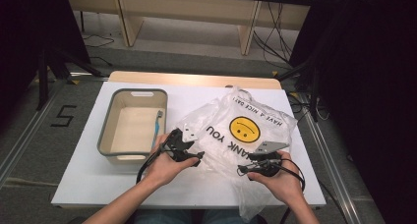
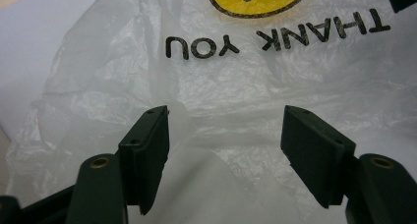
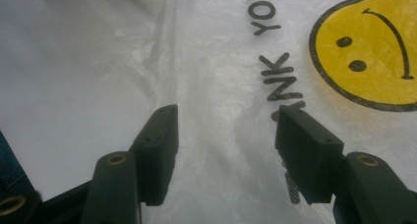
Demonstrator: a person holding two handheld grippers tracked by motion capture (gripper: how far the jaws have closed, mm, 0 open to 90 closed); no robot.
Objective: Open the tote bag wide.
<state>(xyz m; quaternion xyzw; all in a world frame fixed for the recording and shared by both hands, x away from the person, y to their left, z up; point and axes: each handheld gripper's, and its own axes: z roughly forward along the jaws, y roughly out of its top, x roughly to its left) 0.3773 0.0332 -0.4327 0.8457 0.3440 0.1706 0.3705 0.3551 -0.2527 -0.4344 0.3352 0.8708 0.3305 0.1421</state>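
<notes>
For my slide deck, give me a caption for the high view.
Two hand-held grippers, left and right, open over a smiley plastic bag beside a grey bin.

The table was evenly lit from above in the high view, while the left and right edges of the frame were lost in darkness. In both gripper views the near jaws were softly blurred, and mild glare was seen on the plastic bag.

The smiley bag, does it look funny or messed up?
A bit. The crinkled clear plastic bag with the yellow smiley face lies rumpled and turned around, so its "THANK YOU" print reads upside down in the high view. One end droops over the front edge of the white table. No tear shows.
</notes>
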